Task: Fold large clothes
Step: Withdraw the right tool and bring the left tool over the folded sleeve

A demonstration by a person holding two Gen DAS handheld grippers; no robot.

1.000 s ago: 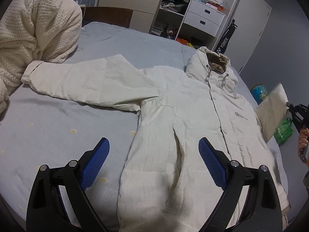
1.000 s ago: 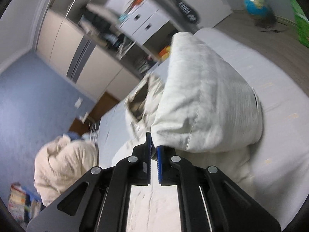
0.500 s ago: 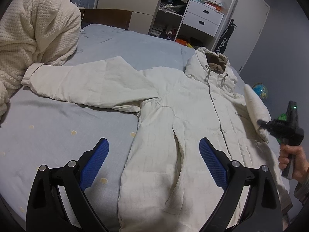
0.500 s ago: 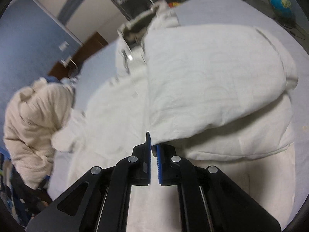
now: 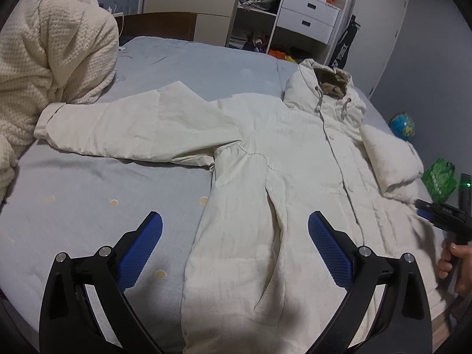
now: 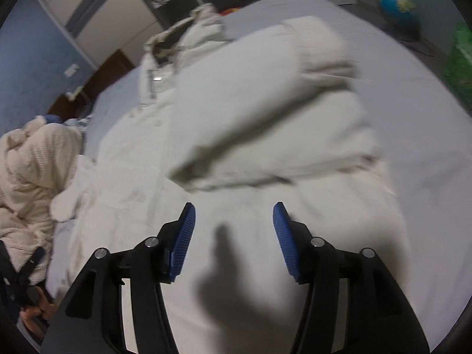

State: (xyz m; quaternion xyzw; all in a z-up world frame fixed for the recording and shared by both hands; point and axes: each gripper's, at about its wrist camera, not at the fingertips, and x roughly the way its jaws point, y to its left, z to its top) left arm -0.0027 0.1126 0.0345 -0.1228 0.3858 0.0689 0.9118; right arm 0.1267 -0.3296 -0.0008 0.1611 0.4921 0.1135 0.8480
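- A cream hooded coat [image 5: 283,177] lay front-up across the pale blue bed [image 5: 88,194], its hood [image 5: 327,88] toward the wardrobe end.
- One sleeve [image 5: 129,129] stretched flat out toward a knitted cream blanket [image 5: 50,59] heaped at the bed's edge.
- The other sleeve [image 6: 265,94] lay folded over the coat's chest, blurred in the right wrist view.
- The left hand-held gripper [image 5: 234,247] hung above the coat's lower half with its blue fingers wide apart, holding nothing.
- The right hand-held gripper [image 6: 234,236] was also spread apart and empty, just short of the folded sleeve's cuff, casting a shadow on the coat.
- A globe [image 5: 401,126] and a green bag [image 5: 439,180] stood on the floor beyond the bed.
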